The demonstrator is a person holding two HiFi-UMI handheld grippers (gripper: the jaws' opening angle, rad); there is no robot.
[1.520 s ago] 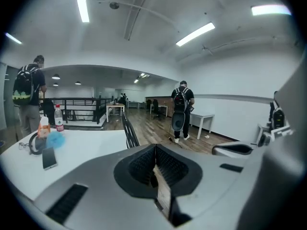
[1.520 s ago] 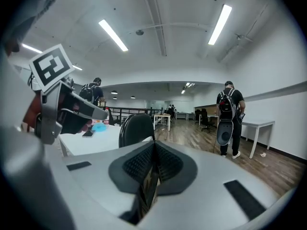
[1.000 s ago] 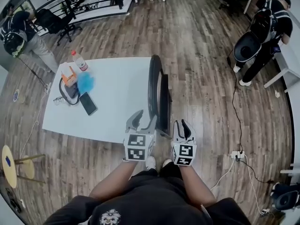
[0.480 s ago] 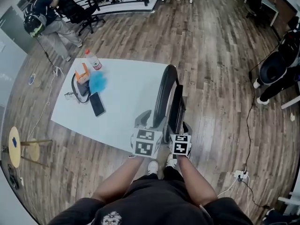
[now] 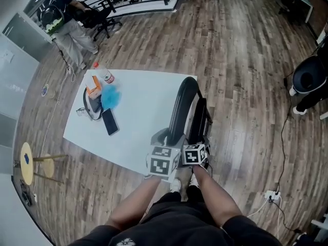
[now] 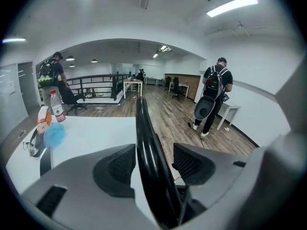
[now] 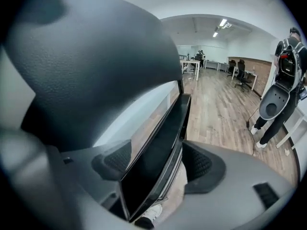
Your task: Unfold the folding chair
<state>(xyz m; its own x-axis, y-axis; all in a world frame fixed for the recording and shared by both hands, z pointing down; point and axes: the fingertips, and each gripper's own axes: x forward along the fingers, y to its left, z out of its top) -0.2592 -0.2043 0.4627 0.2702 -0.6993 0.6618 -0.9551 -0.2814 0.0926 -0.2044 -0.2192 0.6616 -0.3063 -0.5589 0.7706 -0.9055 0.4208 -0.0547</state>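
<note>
The folded black chair (image 5: pixel 184 101) stands on edge beside the white table (image 5: pixel 143 94). My left gripper (image 5: pixel 168 136) reaches over the curved backrest rim (image 6: pixel 144 138). The rim runs between its pads (image 6: pixel 120 164), with a gap on the right side. That gripper (image 6: pixel 153 159) is open, and its jaws have just been opening. My right gripper (image 5: pixel 201 141) straddles the flat seat panel (image 7: pixel 163 143). This gripper (image 7: pixel 160 159) is also open, its jaws having just opened further around the panel. The textured backrest (image 7: pixel 96 56) fills the upper left of the right gripper view.
On the table lie a water bottle (image 5: pixel 105 75), an orange box (image 5: pixel 95 82), a blue puff (image 5: pixel 108 96), a phone (image 5: pixel 109 122) and a black headset (image 5: pixel 91 106). A stool (image 5: pixel 28 163) stands left. People stand at the far left (image 5: pixel 66 19) and right (image 5: pixel 307 81). A power strip (image 5: pixel 271 193) lies right.
Both grippers have moved forward and down from in front of the chair onto its near edge. The right gripper, shut a second ago, now has its jaws spread around the seat panel.
</note>
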